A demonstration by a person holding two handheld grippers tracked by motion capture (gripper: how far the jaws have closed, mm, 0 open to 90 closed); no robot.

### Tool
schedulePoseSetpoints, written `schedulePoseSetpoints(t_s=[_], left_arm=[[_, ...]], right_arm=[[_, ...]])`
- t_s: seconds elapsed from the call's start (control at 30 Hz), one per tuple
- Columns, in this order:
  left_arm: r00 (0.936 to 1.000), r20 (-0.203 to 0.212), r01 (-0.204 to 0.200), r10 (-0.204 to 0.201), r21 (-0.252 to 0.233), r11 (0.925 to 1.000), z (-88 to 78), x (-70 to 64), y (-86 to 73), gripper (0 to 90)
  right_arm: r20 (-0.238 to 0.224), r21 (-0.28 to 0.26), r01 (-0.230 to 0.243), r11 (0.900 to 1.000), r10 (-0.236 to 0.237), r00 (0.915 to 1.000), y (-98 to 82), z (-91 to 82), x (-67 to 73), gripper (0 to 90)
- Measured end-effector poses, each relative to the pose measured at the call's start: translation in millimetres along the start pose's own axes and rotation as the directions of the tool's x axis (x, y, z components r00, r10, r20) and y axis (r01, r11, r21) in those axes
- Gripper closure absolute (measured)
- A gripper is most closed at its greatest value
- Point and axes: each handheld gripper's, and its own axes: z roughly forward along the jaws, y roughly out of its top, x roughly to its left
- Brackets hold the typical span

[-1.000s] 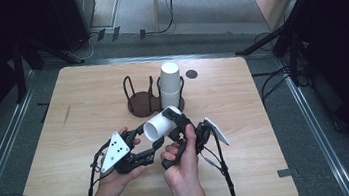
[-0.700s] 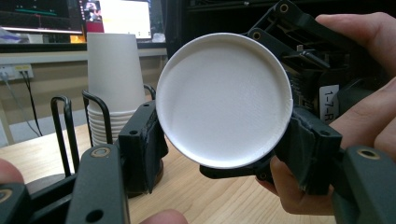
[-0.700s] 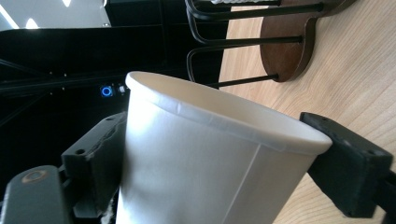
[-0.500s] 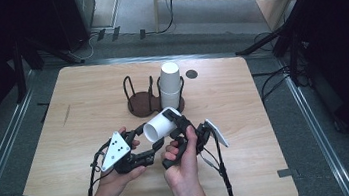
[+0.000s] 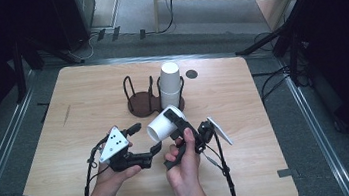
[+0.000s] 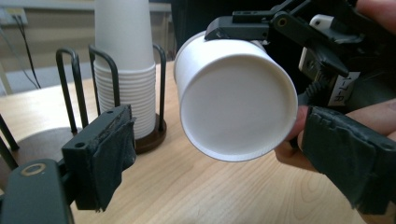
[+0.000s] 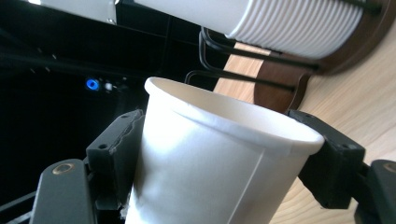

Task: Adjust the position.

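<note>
The right claw holds a single white paper cup above the table, in front of the cup rack. In the right gripper view its jaws press the cup's wall on both sides, just under the rim; they have just been closing, with the cup between them. In the high view the cup lies tilted on its side, its mouth toward the rack and its base toward the left claw.

The left claw stands wide, holding nothing. Its jaws have just been opening. In the left gripper view the cup's flat base faces the camera, set between the two jaws and farther off; neither pad touches it. The right claw shows there gripping the cup's upper side, with the person's fingers under the cup.

The rack is a dark round base with upright wire loops, standing at the middle of the table's far half. Its right-hand slot carries a stack of white cups, upside down. The held cup is near the stack, apart from it.

A small dark disc lies on the table, just right of the stack. Both hands come in from the near edge; the right hand is closed round its gripper's handle.
</note>
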Motion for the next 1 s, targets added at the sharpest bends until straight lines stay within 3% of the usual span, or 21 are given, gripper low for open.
schedulePoseSetpoints(t_s=[0.13, 0.2, 0.3, 0.53, 0.6, 0.7, 0.77, 0.87, 0.93, 0.97, 1.0], left_arm=[[1.0000, 0.007, 0.006, -0.006, -0.002, 1.0000, -0.4, 1.1, 0.3, 9.8], [0.9999, 0.010, 0.008, -0.008, 0.003, 1.0000, -0.7, 1.2, 0.7, 9.8], [0.9998, 0.016, 0.011, -0.011, 0.012, 0.9999, -0.6, 2.0, 0.9, 9.3], [0.9993, 0.021, 0.030, -0.030, 0.022, 0.9993, -2.4, 4.5, 2.7, 7.7], [0.9990, 0.023, 0.037, -0.038, 0.026, 0.9990, -2.8, 5.4, 2.9, 7.1], [0.9987, 0.022, 0.046, -0.047, 0.033, 0.9984, -3.0, 6.9, 2.9, 5.7], [0.9984, 0.023, 0.050, -0.051, 0.041, 0.9979, -3.4, 7.9, 3.2, 4.5], [0.9982, 0.023, 0.054, -0.055, 0.042, 0.9977, -4.2, 8.9, 3.6, 4.1], [0.9981, 0.022, 0.056, -0.057, 0.043, 0.9975, -4.8, 9.9, 3.9, 3.9], [0.9980, 0.021, 0.059, -0.060, 0.044, 0.9973, -5.3, 10.7, 4.0, 3.7], [0.9979, 0.020, 0.061, -0.062, 0.045, 0.9971, -6.0, 11.7, 4.1, 3.7]], right_arm=[[0.019, -0.030, 0.126, 0.992, -0.125, 0.9919, -2.0, -1.9, 6.6, 23.0], [0.036, -0.058, 0.194, 0.979, -0.192, 0.9807, -2.0, -2.4, 9.6, 23.0], [0.046, -0.067, 0.251, 0.966, -0.249, 0.9675, -1.2, -2.7, 12.1, 23.0], [0.071, -0.108, 0.384, 0.917, -0.379, 0.9229, -1.2, -5.3, 16.8, 22.9], [0.084, -0.117, 0.426, 0.897, -0.418, 0.9044, -1.5, -5.6, 18.4, 22.9], [0.110, -0.133, 0.502, 0.855, -0.490, 0.8646, -1.3, -6.9, 21.2, 22.9], [0.112, -0.138, 0.530, 0.837, -0.519, 0.8476, -0.3, -8.1, 22.7, 22.9], [0.140, -0.153, 0.590, 0.793, -0.574, 0.8069, 0.8, -9.8, 24.9, 23.0], [0.123, -0.173, 0.622, 0.763, -0.610, 0.7827, 2.0, -10.2, 25.2, 23.0], [0.127, -0.189, 0.641, 0.744, -0.629, 0.7669, 1.9, -10.8, 25.7, 23.0], [0.139, -0.200, 0.665, 0.719, -0.652, 0.7458, 1.8, -11.3, 26.2, 23.0]])
